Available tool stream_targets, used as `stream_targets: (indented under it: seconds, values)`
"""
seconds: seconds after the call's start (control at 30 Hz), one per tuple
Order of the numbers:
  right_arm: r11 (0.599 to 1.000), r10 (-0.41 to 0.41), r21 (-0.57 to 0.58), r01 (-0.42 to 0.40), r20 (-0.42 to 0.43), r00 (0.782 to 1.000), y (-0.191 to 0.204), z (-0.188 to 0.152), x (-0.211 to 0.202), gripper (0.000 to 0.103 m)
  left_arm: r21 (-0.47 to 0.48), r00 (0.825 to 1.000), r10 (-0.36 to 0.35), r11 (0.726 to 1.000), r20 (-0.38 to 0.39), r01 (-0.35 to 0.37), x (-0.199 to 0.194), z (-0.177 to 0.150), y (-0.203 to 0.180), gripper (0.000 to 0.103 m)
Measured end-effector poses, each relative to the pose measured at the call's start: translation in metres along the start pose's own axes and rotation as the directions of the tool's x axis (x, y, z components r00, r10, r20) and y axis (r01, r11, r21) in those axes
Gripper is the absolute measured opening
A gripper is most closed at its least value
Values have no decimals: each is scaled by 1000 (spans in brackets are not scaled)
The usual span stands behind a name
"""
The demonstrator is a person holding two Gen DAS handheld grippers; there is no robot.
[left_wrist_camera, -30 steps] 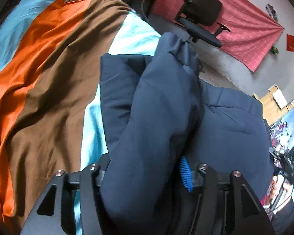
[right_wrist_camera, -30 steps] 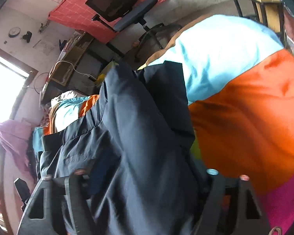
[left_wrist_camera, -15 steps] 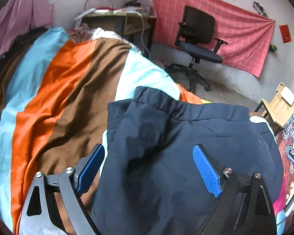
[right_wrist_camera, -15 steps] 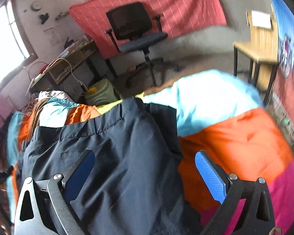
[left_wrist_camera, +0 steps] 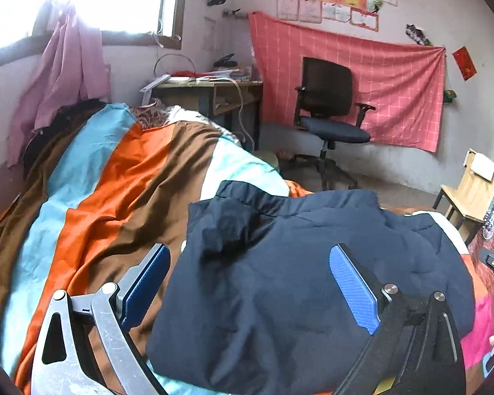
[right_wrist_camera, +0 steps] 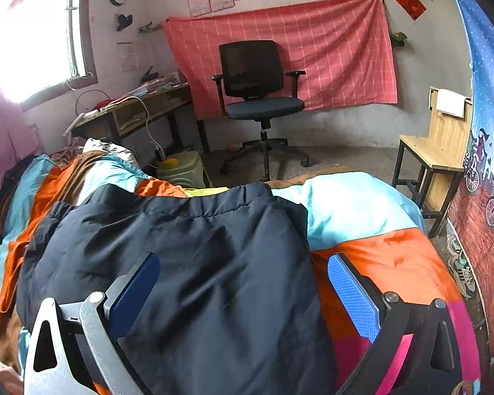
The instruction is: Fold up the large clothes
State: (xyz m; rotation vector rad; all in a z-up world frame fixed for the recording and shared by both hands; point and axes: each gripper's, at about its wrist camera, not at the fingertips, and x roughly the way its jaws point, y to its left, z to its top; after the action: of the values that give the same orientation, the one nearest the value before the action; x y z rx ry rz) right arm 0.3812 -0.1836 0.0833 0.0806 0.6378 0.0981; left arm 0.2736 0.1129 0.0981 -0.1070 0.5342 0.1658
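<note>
Blue pads stand wide apart on both tools, and we hold nothing in either. The left gripper (left_wrist_camera: 250,283) has just been opening: a second ago its jaws pinched a thick bunch of the navy jacket (left_wrist_camera: 296,263), and now the cloth lies below and beyond the pads, untouched by them. The right gripper (right_wrist_camera: 243,293) has done the same; its jaws were buried in the dark fabric and now stand spread as far as they go, with the jacket (right_wrist_camera: 197,256) passing under the gap but not pressed.

From the left tool, the jacket fills our view from six o'clock up to about one o'clock, its elastic hem (left_wrist_camera: 247,197) lying flat at twelve. From the right tool, it spreads from six o'clock toward ten, with the hem (right_wrist_camera: 214,207) at twelve. It rests as a doubled, rounded bundle on the striped quilt (left_wrist_camera: 115,181), which runs away at ten o'clock toward the window. An office chair (right_wrist_camera: 257,98) stands farther off at twelve, well apart from the bed.

We judge that one fold has just been laid down and released. The bundle looks loose, with wrinkles across the top layer, so the next step is probably a fresh grip at an edge for another fold, or smoothing.
</note>
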Motion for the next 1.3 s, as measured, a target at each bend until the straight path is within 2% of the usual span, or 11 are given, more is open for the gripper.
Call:
stream_targets:
  seconds: [0.3, 0.4, 0.47, 0.67, 0.9, 1.13, 1.3]
  values:
    - [1000, 12, -10, -11, 57, 998, 15, -21, -42, 103, 0, 998, -40, 999, 41, 40, -45, -16, -19, 97]
    - [999, 36, -18, -35, 68, 997, 22, -30, -57, 103, 28, 997, -45, 999, 59, 43, -57, -23, -25, 97]
    - [998, 59, -41, -57, 68, 996, 29, -35, -67, 103, 48, 996, -45, 998, 75, 41, -66, -27, -29, 97]
    - [993, 60, -105, -47, 125, 990, 44, -51, -100, 103, 78, 993, -43, 996, 106, 35, -91, -38, -32, 98]
    - [991, 79, -124, -59, 157, 984, 57, -69, -129, 103, 46, 994, -54, 998, 91, 50, -111, -54, -26, 99]
    - [990, 94, -125, -73, 171, 981, 67, -87, -156, 103, 62, 995, -36, 998, 91, 30, -132, -74, -25, 99]
    - [987, 100, -142, -75, 177, 979, 74, -104, -172, 103, 71, 994, -76, 995, 77, 71, -142, -90, -26, 100]
